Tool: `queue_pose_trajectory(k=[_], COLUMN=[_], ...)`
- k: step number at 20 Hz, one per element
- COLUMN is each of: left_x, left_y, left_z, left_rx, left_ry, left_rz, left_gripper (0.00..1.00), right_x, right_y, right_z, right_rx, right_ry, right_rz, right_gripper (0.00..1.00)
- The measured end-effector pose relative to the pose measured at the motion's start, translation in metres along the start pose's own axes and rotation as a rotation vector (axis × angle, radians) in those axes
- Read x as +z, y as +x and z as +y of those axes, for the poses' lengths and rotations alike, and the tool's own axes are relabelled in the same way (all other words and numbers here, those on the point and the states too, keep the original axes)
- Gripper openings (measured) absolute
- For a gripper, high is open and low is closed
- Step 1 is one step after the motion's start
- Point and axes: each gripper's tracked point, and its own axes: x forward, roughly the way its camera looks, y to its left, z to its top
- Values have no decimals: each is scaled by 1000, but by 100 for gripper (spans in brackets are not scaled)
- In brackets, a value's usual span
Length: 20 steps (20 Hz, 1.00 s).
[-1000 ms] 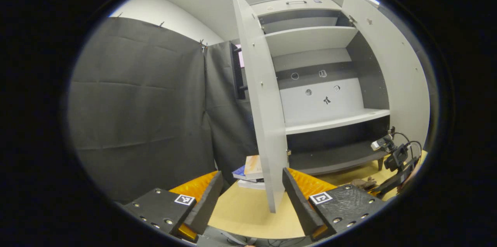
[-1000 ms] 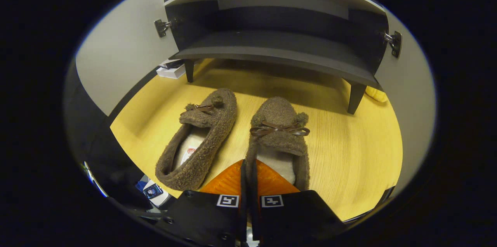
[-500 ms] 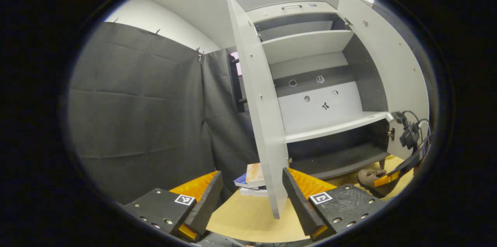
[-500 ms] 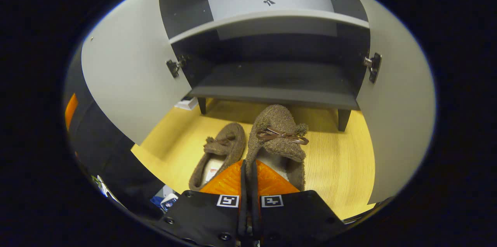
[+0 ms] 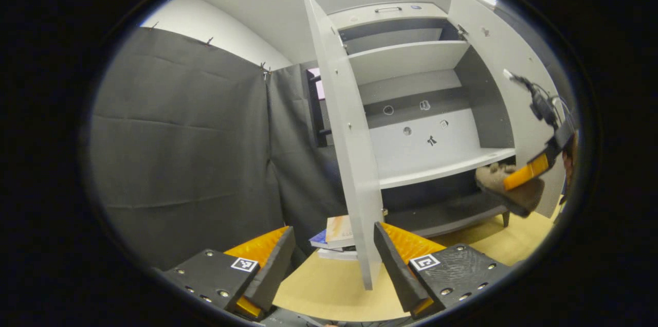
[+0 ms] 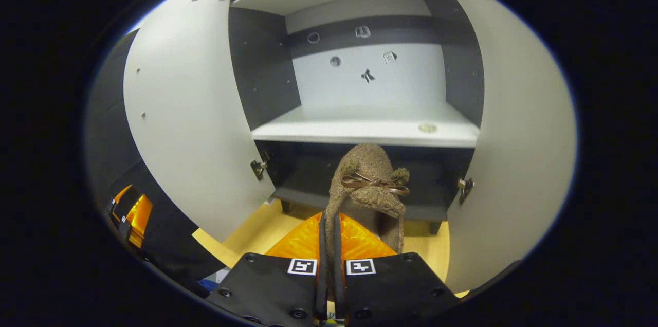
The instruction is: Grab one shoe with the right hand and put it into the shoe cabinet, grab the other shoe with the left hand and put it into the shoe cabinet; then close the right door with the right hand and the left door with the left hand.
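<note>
My right gripper point(image 6: 327, 225) is shut on the side rim of a brown fuzzy shoe point(image 6: 367, 183) with a small bow. The shoe hangs in the air, toe pointing into the open shoe cabinet, at about the height of the white shelf point(image 6: 360, 130) and above the dark lower shelf point(image 6: 308, 191). In the left gripper view the same shoe point(image 5: 509, 191) hangs at the far right in the right gripper point(image 5: 532, 168), in front of the cabinet. My left gripper point(image 5: 334, 265) stands open with nothing between its fingers, close to the edge of the left door point(image 5: 354, 162).
Both cabinet doors stand wide open: the left door point(image 6: 190, 111) and the right door point(image 6: 514, 137). A stack of books point(image 5: 335, 232) lies on the wooden floor point(image 5: 329, 286) behind the left door. Black cloth point(image 5: 180, 137) walls the left side.
My right gripper has lifted the shoe off the floor up to the level of the white shelf. The second shoe has dropped out of its view. The left gripper has hardly moved.
</note>
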Motion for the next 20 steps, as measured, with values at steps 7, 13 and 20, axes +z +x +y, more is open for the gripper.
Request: queue_pose_trajectory(k=[7,13,20], left_x=[-10,-23,-38], left_y=[-5,-17,-22], left_z=[11,14,-2], left_rx=[18,31,-19], left_ry=[-30,-66,-77], left_rz=[18,49,91], left_gripper=[91,91,99], right_x=[99,155,168], right_y=[38,99,142], right_z=[-22,-64,-90], right_rx=[-59,-174,-278], right_ry=[-59,-81,-70], right_rz=[-123,-119,-87], right_gripper=[7,7,11])
